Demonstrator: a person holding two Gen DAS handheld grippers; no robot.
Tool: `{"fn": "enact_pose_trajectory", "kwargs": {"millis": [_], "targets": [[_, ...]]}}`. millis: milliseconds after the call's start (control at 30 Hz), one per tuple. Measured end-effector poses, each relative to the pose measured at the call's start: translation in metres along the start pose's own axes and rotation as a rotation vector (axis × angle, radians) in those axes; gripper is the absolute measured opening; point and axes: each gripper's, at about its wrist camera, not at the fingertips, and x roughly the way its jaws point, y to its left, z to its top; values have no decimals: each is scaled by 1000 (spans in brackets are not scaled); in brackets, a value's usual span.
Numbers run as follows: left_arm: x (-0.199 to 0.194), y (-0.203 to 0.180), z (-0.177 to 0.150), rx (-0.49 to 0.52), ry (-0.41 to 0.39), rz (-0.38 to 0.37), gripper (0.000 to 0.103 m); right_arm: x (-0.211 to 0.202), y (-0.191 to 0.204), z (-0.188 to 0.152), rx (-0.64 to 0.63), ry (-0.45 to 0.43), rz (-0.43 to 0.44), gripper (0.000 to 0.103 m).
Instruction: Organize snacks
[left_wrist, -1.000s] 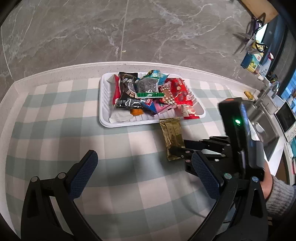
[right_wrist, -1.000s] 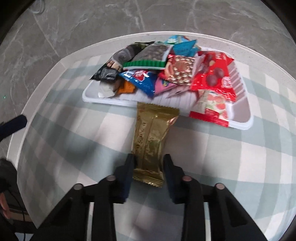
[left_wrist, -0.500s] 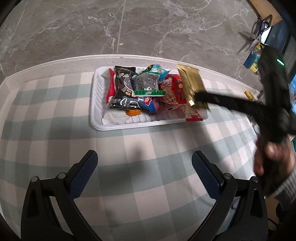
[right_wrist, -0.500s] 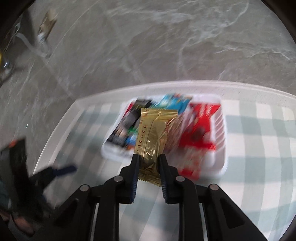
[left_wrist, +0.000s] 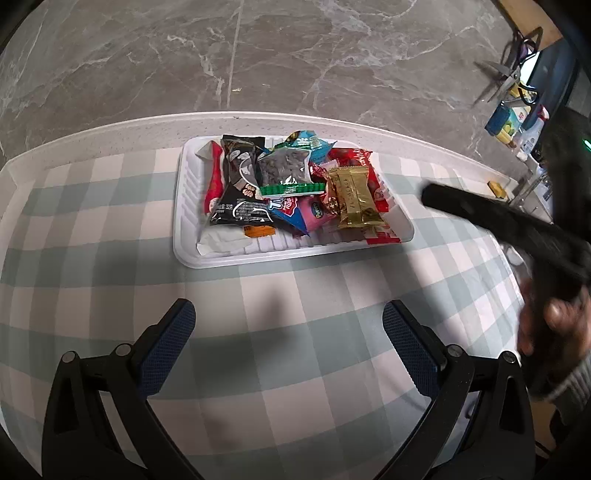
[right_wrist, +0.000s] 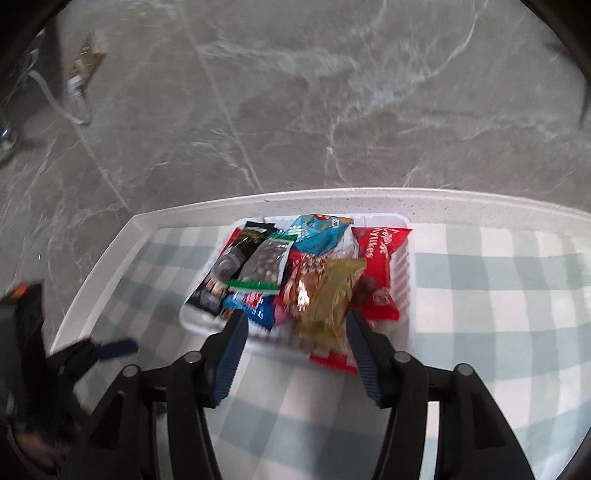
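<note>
A white tray (left_wrist: 184, 236) (right_wrist: 402, 258) near the table's far edge holds a heap of several snack packets. A gold packet (left_wrist: 354, 196) (right_wrist: 327, 295) lies on the right side of the heap, free of any grip. My right gripper (right_wrist: 295, 325) hangs above the tray's near edge, its jaws opening, with nothing pressed between its pads; the gold packet shows blurred beyond them. In the left wrist view the right gripper's dark finger (left_wrist: 480, 214) reaches in from the right, held by a hand (left_wrist: 557, 325). My left gripper (left_wrist: 288, 325) stands open over the bare cloth, short of the tray.
A green-and-white checked cloth (left_wrist: 258, 369) covers the table, which has a raised white rim (left_wrist: 110, 129). Grey marble floor lies beyond. Bottles and clutter (left_wrist: 517, 122) stand far right. A cable and plug (right_wrist: 77, 81) lie on the floor at upper left.
The right gripper lifted the gold packet from the cloth, carried it over the tray and opened; the packet now rests on the heap. The left gripper stayed open and hardly moved.
</note>
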Motion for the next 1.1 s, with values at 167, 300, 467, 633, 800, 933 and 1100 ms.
{"fn": "enact_pose_trajectory", "kwargs": {"millis": [167, 300, 467, 633, 800, 933, 1100], "targets": [[0, -15, 1, 31, 2, -9, 103, -32, 8, -29, -49, -13, -51, 69], [-1, -28, 1, 70, 2, -10, 103, -48, 7, -48, -45, -3, -75, 69], [-4, -38, 1, 94, -3, -14, 103, -57, 6, -61, -23, 0, -88, 70], [-11, -41, 0, 109, -16, -12, 103, -64, 5, -66, -2, -6, -93, 70], [-16, -42, 1, 122, -30, -8, 103, -68, 6, -69, 10, -6, -95, 71], [-20, -41, 1, 124, -39, -8, 103, -69, 5, -73, 15, 0, -100, 73], [-21, -40, 2, 123, -41, -9, 103, -69, 3, -78, 30, 10, -105, 73]]}}
